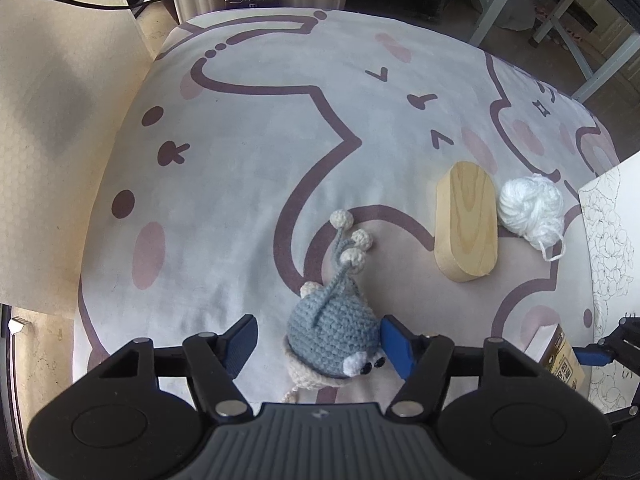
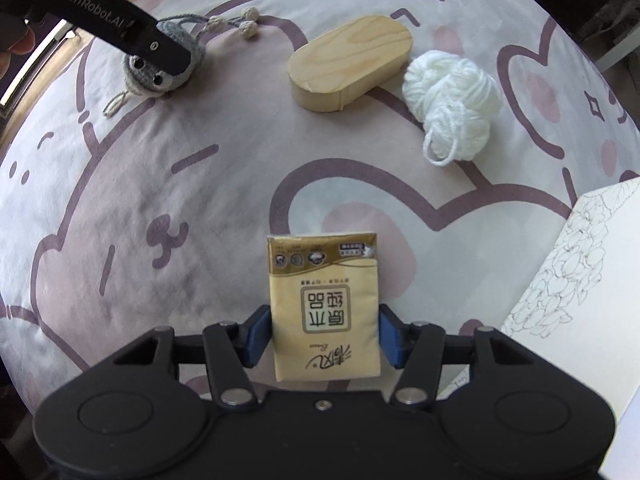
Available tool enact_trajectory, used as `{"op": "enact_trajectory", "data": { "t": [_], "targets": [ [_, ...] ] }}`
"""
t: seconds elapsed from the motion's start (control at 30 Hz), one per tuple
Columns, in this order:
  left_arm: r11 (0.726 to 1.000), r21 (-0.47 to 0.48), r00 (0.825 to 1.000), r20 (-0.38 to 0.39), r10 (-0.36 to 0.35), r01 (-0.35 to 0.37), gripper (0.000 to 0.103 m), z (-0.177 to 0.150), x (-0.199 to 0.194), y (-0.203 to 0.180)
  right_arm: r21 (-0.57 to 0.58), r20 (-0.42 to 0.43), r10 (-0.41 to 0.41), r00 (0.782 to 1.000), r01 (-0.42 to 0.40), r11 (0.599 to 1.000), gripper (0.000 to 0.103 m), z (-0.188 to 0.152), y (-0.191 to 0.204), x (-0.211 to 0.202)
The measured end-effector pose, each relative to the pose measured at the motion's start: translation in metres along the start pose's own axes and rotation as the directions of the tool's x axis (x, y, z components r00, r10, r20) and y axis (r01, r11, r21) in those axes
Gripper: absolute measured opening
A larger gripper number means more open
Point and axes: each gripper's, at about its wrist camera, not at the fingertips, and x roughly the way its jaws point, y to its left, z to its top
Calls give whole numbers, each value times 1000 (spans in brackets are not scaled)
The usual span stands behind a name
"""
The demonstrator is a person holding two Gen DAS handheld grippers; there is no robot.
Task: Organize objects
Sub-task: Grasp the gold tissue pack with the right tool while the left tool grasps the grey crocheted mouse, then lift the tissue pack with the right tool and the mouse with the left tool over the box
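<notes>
Lying on a cartoon-printed cloth [image 1: 240, 184], one grey crocheted toy [image 1: 334, 338] sits between the blue pads of the left tool [image 1: 318, 344]; the right-hand pad touches its side while the left-hand pad stands clear, so the tool is released and not gripping. Three cream pom-poms [image 1: 354, 240] trail from the toy on thin cords. The right tool [image 2: 324, 338] is clenched on one yellow tissue pack [image 2: 324, 312], both pads pressed against its long sides, the pack upright in the view with its printed face showing.

Only the right wrist view shows that printed face, the looped cord [image 2: 116, 105] at the toy's base and a branded arm of the left tool lying across the toy. Only the left wrist view shows the left tool's pads around the toy, plus one dark cable [image 1: 68, 0] and metal frames beyond the cloth's far edge.

Both views show one oval wooden block [image 1: 466, 222] lying flat, one ball of white yarn [image 1: 530, 208] just beside it with a loose loop, and one sheet with line-drawn flowers [image 2: 568, 280] at the right edge.
</notes>
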Motion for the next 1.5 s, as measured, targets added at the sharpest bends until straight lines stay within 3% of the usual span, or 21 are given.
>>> {"op": "enact_trajectory", "data": {
  "t": [0.27,0.33,0.57,0.77,0.83,1.27,1.5],
  "targets": [
    [999,30,1000,-7,28,-27,67,3,4,-10,41,37,5,999,-7,999,54,-9,-1,-3],
    [999,27,999,-19,35,-34,54,4,5,-10,52,46,7,999,-9,999,54,-12,-1,-4],
    [996,56,997,-31,66,-64,51,-1,1,-15,96,80,20,997,-28,995,53,-24,1,-11],
    [992,92,996,18,87,-88,51,-9,-20,-18,181,149,10,989,-37,983,53,-33,0,-32],
    [991,99,996,38,83,-87,51,-11,-30,-18,215,183,0,983,-40,976,53,-37,-16,-43],
    [995,80,982,184,48,-63,51,-35,-105,-25,394,362,-121,924,-34,918,53,-43,-13,-112],
    [992,94,960,274,59,-88,51,-51,-140,-35,461,428,-169,888,-54,886,53,-59,-6,-135]
  ]
}}
